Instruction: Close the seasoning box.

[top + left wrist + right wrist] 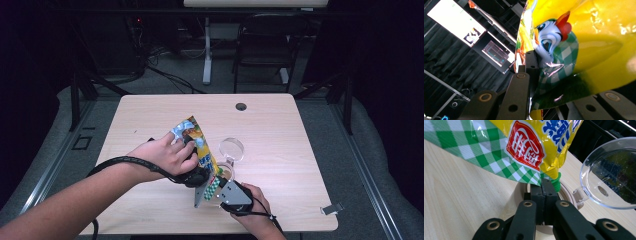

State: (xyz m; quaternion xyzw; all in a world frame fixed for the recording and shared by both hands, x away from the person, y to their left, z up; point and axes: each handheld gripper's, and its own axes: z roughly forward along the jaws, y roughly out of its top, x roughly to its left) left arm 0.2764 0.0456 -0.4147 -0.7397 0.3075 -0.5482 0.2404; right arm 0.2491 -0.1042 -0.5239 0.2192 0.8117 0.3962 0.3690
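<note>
A person is working at a light wooden table (pixel 150 115), holding a two-jaw gripper in each hand, and both tools are pinching the same yellow snack bag (pixel 196 140). The bag is standing tilted above the middle of the table, its upper end leaning away toward the far left and its lower end coming down toward the person. The left gripper (pixel 534 72) is gripping the bag from the side; in the left gripper view its jaws are pressing nearly together on the shiny foil, right over a printed cartoon bird with a red comb and a green-and-white checked patch. The left hand (pixel 167 155) is wrapping around that tool partway along the bag. The right gripper (pixel 545 195) is sitting below, close to the near edge of the table, with the right hand (pixel 257 207) behind it; its jaws are squeezing tight on the bag's bottom corner, where the green checked print is meeting the yellow and a red logo is showing just above the pinch. Directly under that corner a round, pale jar (pixel 519 191) is resting on the table, and its clear hinged lid (pixel 610 173) is standing open, tipped up just beside the bag. A small metal clip (pixel 331 209) is lying well apart near the table's near right corner
</note>
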